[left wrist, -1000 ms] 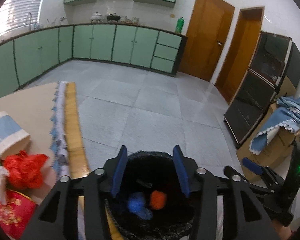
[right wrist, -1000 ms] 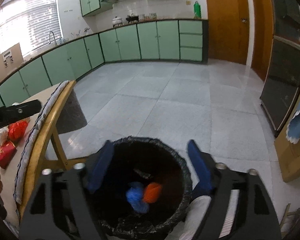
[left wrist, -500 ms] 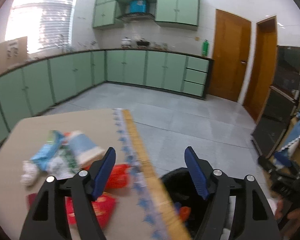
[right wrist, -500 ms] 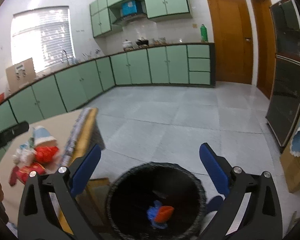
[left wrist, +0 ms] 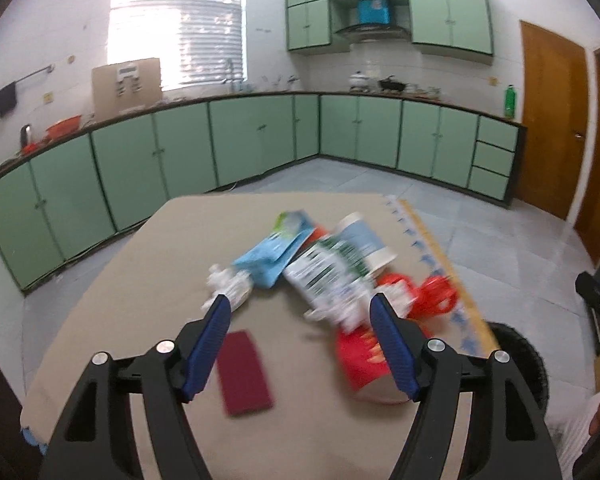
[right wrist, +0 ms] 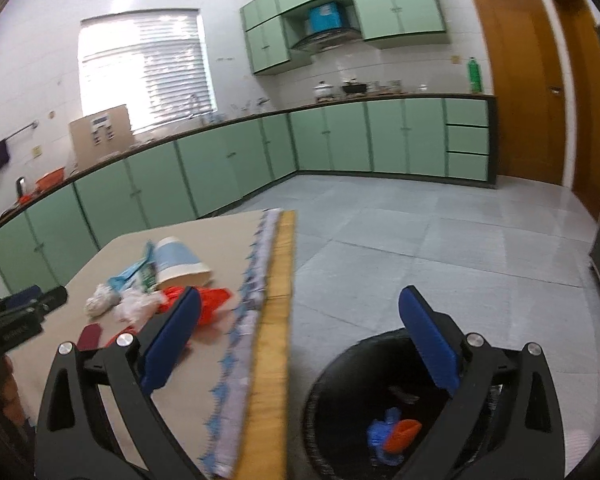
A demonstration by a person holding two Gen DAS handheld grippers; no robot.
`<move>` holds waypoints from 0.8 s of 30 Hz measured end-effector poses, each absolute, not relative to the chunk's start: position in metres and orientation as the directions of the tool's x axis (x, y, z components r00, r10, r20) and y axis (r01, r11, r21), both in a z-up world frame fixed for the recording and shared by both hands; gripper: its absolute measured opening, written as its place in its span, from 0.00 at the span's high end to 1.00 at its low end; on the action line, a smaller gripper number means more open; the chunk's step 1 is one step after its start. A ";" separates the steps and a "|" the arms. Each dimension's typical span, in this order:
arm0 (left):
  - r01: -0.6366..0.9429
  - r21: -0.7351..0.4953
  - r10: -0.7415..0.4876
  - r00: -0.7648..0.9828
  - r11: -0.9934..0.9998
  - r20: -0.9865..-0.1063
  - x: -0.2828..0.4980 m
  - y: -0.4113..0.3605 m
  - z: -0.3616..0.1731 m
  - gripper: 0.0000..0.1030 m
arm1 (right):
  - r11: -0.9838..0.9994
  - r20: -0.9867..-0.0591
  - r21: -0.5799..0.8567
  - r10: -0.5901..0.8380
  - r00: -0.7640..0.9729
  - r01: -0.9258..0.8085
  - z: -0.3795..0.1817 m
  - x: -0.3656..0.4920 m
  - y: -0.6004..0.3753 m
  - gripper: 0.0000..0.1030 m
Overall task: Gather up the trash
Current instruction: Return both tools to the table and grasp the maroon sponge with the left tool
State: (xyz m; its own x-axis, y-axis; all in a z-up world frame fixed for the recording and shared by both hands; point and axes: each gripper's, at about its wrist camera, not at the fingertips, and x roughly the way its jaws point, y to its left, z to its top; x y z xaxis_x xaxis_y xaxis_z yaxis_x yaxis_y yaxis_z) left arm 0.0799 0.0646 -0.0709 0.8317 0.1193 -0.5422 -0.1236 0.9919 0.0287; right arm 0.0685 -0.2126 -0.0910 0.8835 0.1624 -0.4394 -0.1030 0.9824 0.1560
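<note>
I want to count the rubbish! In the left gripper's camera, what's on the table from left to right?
Crumpled white paper wad → flat dark red rectangular packet → light blue foil pouch → white and green printed wrapper → crumpled red plastic bag.

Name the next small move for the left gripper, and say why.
Probably ease the left gripper forward and down onto the red packet nearest it. Its jaws stand open and empty over the table, trash still lies there in a pile, and the bin already holds a blue piece and an orange piece.
</note>
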 end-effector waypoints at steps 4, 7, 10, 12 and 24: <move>-0.155 0.036 0.148 0.806 0.987 -0.573 0.076 0.077 -0.089 0.31 | 0.977 -0.450 0.148 0.203 0.870 -0.151 -0.095 0.072 -0.186 0.07; -0.172 0.040 0.162 0.785 0.984 -0.598 0.075 0.087 -0.103 0.31 | 0.974 -0.456 0.139 0.222 0.862 -0.178 -0.098 0.074 -0.171 0.07; -0.194 0.039 0.176 0.761 0.980 -0.625 0.075 0.095 -0.116 0.31 | 0.970 -0.461 0.131 0.241 0.854 -0.203 -0.099 0.077 -0.157 0.12; -0.208 0.024 0.174 0.748 0.978 -0.641 0.076 0.102 -0.123 0.31 | 0.967 -0.465 0.125 0.253 0.849 -0.220 -0.101 0.078 -0.149 0.14; -0.228 0.003 0.166 0.701 0.974 -0.693 0.089 0.110 -0.145 0.31 | 0.952 -0.489 0.102 0.301 0.819 -0.289 -0.107 0.091 -0.118 0.22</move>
